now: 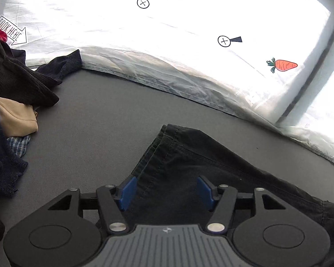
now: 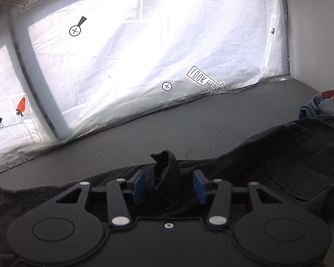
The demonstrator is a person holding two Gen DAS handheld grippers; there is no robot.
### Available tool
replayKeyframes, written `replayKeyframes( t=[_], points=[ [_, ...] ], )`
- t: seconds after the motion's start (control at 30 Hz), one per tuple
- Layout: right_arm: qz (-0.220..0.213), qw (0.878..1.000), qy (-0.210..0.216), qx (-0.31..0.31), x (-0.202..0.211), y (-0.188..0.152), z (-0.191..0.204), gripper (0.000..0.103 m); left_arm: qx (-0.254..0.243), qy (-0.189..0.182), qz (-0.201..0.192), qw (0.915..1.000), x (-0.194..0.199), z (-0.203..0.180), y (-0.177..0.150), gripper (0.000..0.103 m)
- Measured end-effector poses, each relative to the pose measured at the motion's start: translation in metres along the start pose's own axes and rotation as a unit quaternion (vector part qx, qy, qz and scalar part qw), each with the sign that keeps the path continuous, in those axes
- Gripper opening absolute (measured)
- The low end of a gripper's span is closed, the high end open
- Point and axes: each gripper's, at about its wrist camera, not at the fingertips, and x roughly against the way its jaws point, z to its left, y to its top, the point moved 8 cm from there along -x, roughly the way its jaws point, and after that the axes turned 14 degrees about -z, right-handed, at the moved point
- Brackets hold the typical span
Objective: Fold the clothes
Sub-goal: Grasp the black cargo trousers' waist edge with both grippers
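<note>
Black trousers (image 1: 211,178): matt woven cloth, stitched seams. Table top (image 1: 100,115): matt grey, finely grained. Backdrop sheet (image 1: 167,33): thin, creased, faintly glossy. Left gripper (image 1: 167,192): matt black plastic, blue pads (image 1: 128,192), shiny metal pins.

We've got two near-identical tools here. The left tongs (image 1: 165,192) are matte black with two big round housings at the base, each with a faint circle pressed into its top. Black link arms run forward from silver pivot pins, with triangular cutouts in the outer links. The fingers carry flat blue pads (image 1: 128,192). Between the housings sits a ribbed grey plate with a tiny pinwheel logo. The right tongs (image 2: 168,185) share the black body, silver pins and blue pads (image 2: 137,185), but the centre plate is smooth black with one small silver screw.
</note>
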Motion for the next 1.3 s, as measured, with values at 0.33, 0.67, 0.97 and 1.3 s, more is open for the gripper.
replayKeyframes(
  t=[0.33, 0.67, 0.97, 1.3],
  points=[
    [0.085, 0.994, -0.049, 0.054, -0.061, -0.013, 0.004, 0.020, 0.015, -0.040, 0.043, 0.9982, -0.080, -0.003, 0.001, 0.039],
    [-0.006, 1.000, -0.023, 0.001, -0.046, 0.030, 0.015, 0.008, 0.143, -0.051, -0.025, 0.9881, -0.056, 0.008, 0.029, 0.009],
    [0.008, 0.998, -0.060, 0.029, -0.072, 0.008, 0.018, 0.040, 0.193, 0.002, -0.010, 0.9812, -0.073, 0.014, 0.023, 0.028],
    [0.001, 0.998, -0.007, 0.069, 0.006, -0.024, 0.068, 0.055, 0.226, 0.082, -0.020, 0.9703, 0.041, 0.064, -0.020, 0.073]
  ],
)
